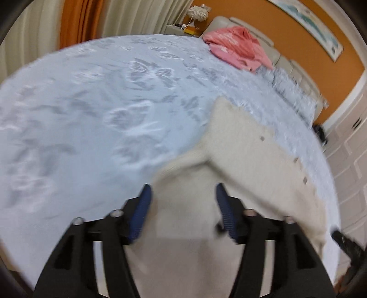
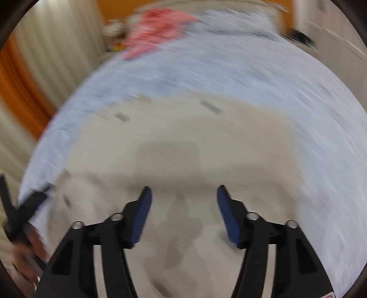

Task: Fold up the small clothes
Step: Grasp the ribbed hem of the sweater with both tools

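Note:
A cream knit garment (image 1: 247, 155) with small buttons along one edge lies on the pale blue bedspread (image 1: 80, 110). My left gripper (image 1: 183, 190) is open and hangs just above the garment's near part, with nothing between its blue pads. In the right wrist view the same cream garment (image 2: 183, 142) spreads across the middle, blurred by motion. My right gripper (image 2: 183, 191) is open above it and holds nothing. The left gripper also shows at the left edge of the right wrist view (image 2: 20, 211).
A pink garment (image 1: 236, 45) lies in a heap at the far end of the bed by the cream headboard (image 1: 291, 59). Orange and cream curtains (image 1: 80, 20) hang at the far left. A nightstand with a lamp (image 1: 195, 18) stands beyond the bed.

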Demonstrator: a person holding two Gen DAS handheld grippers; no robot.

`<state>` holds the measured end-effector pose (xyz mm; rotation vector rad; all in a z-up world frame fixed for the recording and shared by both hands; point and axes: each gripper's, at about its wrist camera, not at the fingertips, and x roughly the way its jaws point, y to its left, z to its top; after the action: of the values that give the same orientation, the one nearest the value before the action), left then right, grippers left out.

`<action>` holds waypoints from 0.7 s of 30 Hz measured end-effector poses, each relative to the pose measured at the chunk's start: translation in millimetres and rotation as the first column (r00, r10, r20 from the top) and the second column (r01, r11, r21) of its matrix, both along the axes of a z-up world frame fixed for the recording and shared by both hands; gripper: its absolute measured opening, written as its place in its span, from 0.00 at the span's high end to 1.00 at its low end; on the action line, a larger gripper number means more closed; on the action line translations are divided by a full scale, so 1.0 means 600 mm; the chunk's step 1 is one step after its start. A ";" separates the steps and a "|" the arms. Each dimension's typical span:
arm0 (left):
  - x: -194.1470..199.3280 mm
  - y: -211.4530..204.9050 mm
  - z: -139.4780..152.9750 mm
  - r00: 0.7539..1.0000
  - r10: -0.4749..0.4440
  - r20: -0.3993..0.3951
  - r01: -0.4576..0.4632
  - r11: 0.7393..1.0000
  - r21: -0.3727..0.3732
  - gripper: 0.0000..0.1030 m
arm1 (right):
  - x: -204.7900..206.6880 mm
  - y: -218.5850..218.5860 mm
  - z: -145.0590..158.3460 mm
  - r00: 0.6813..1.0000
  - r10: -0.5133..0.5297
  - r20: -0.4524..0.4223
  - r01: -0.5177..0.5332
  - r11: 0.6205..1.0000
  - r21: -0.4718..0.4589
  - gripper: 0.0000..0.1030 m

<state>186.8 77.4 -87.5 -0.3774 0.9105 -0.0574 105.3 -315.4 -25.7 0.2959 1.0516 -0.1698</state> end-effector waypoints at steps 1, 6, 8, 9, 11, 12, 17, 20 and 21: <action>-0.019 0.014 0.005 1.000 -0.015 -0.022 0.015 1.000 0.014 0.32 | -0.046 -0.027 -0.004 0.998 -0.045 -0.040 0.045 0.999 -0.004 0.38; -0.105 0.088 -0.026 0.969 -0.042 -0.241 0.013 0.993 -0.119 0.21 | -0.245 -0.111 -0.040 0.965 -0.202 -0.167 0.230 0.958 0.169 0.29; -0.137 0.109 -0.048 0.942 -0.049 -0.332 -0.031 0.973 -0.230 0.21 | -0.287 -0.124 -0.068 0.953 -0.237 -0.190 0.286 0.910 0.299 0.27; -0.148 0.108 -0.054 0.931 -0.058 -0.361 -0.037 0.967 -0.251 0.21 | -0.297 -0.124 -0.081 0.947 -0.245 -0.205 0.305 0.888 0.344 0.27; -0.164 0.098 -0.056 0.920 -0.095 -0.380 -0.008 0.965 -0.262 0.20 | -0.308 -0.116 -0.107 0.945 -0.235 -0.225 0.313 0.850 0.425 0.27; -0.168 0.088 -0.054 0.917 -0.109 -0.384 0.010 0.968 -0.252 0.20 | -0.308 -0.109 -0.118 0.945 -0.227 -0.233 0.312 0.839 0.445 0.27; -0.164 0.042 -0.072 0.885 -0.164 -0.437 0.047 0.963 -0.266 0.15 | -0.290 -0.077 -0.122 0.955 -0.170 -0.244 0.268 0.848 0.457 0.26; -0.159 0.023 -0.068 0.882 -0.141 -0.450 0.055 0.979 -0.198 0.26 | -0.287 -0.071 -0.115 0.964 -0.162 -0.211 0.246 0.845 0.475 0.54; -0.160 0.021 -0.066 0.884 -0.125 -0.450 0.052 0.984 -0.171 0.34 | -0.286 -0.067 -0.112 0.967 -0.158 -0.200 0.237 0.847 0.476 0.72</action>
<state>90.9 90.1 -127.1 -0.5056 1.4001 -0.1273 -66.5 -355.7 -92.9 0.8766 1.2095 -0.1047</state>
